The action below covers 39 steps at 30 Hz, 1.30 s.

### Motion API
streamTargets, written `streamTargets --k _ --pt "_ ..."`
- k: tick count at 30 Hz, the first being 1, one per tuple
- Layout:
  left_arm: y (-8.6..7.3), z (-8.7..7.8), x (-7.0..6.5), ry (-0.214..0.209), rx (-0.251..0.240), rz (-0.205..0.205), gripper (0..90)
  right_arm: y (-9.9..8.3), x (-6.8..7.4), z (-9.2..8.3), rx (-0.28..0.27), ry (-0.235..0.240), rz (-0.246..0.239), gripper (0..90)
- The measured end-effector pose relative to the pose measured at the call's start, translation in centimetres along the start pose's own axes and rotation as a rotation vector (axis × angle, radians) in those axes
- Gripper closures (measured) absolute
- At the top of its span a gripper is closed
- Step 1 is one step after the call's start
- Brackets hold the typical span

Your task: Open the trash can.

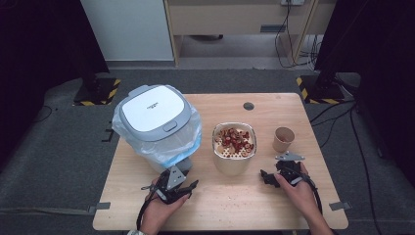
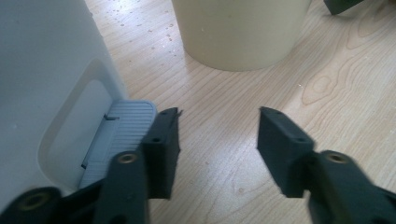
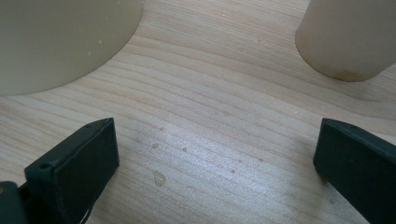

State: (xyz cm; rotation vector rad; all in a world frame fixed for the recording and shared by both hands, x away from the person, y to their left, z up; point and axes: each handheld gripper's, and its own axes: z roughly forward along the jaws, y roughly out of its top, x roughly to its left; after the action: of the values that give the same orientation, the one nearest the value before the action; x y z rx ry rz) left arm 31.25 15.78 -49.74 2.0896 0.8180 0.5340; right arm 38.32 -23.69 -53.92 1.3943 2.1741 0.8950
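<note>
Bucket (image 1: 234, 149) w/ scraps mid-table; left gripper (image 1: 172, 187), right gripper (image 1: 275, 175) both spread, empty.

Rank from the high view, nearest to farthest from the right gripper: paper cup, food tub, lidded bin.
From the right gripper:
1. Paper cup, just beyond it, toward the table's right.
2. Food tub, on its left at table centre; close to the cup's range, hard to separate.
3. Lidded bin, far left, plainly farthest.
</note>
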Motion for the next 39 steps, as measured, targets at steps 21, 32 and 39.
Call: streamTargets --k 21,32,39 --pt "0.2 0.3 2.8 0.169 0.024 0.074 88.6 -0.4 0.0 -0.4 -0.001 0.028 -0.028 0.6" --pt "-0.5 1.6 3.4 0.177 0.045 0.077 89.5 -0.4 0.0 -0.4 -0.001 0.030 -0.029 0.6" --pt "-0.8 2.3 2.9 0.200 0.053 0.024 89.2 -0.4 0.0 -0.4 -0.002 0.030 -0.029 0.6"
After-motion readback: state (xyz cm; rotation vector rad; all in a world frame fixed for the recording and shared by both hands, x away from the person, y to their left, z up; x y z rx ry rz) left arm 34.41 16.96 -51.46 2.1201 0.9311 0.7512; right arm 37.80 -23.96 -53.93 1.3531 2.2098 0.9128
